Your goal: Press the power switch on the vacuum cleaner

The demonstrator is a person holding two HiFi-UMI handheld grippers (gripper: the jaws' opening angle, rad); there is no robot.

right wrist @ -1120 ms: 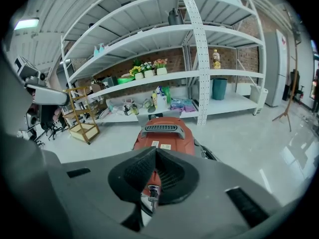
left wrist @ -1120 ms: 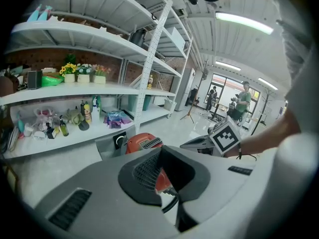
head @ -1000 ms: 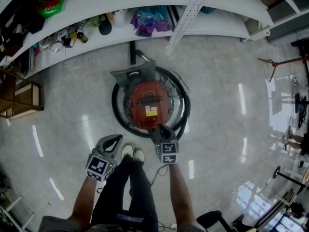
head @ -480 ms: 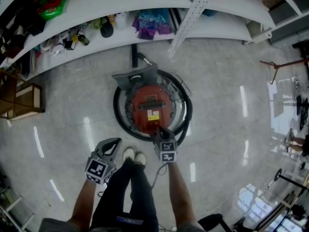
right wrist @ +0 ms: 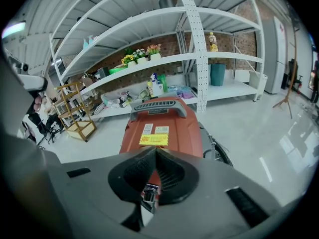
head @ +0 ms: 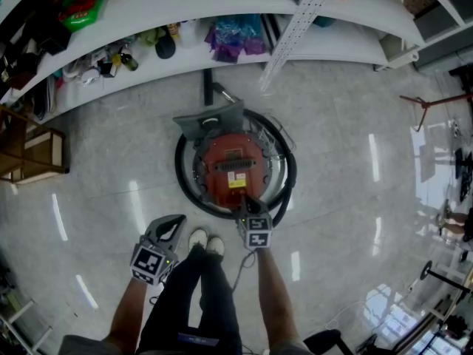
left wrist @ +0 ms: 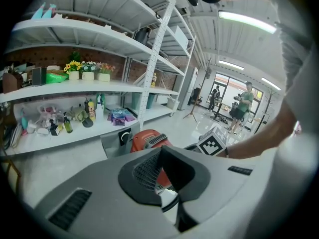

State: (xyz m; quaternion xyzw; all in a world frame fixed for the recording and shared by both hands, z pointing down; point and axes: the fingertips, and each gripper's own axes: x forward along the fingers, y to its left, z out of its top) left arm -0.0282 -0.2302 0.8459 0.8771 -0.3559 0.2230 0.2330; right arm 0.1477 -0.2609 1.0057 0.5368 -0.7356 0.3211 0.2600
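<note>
At the centre of the head view, the red vacuum cleaner (head: 233,167) is sitting on the pale floor (head: 355,198), with a black hose (head: 288,176) curling around it. The right gripper (head: 242,201) is reaching over the cleaner's near edge at the lower middle of the frame; whether its tip is touching the red body cannot be told from here. The left gripper (head: 175,221) is hanging at the lower left, well apart from the cleaner, beside the person's white shoes (head: 205,240). White shelves (head: 222,6) are arching across the top, and a wooden rack (head: 29,150) is standing at the left edge.

Across the left gripper view, the left gripper (left wrist: 159,151) is filling the lower half, its jaws clenched tip to tip with nothing between them. Beyond them the vacuum cleaner (left wrist: 144,139) is showing at mid-frame, and the right gripper's marker cube (left wrist: 213,143) is sitting just to its right.

Low in the right gripper view, the right gripper (right wrist: 156,151) is pointing straight at the vacuum cleaner (right wrist: 172,133), its jaws pressed together and holding nothing. A yellow label (right wrist: 154,140) is lying just above the tips, and the grey handle (right wrist: 158,106) is crossing the cleaner's far end. A small shiny part (right wrist: 148,193) is showing through the gap beneath the tips; what it is cannot be told.
</note>
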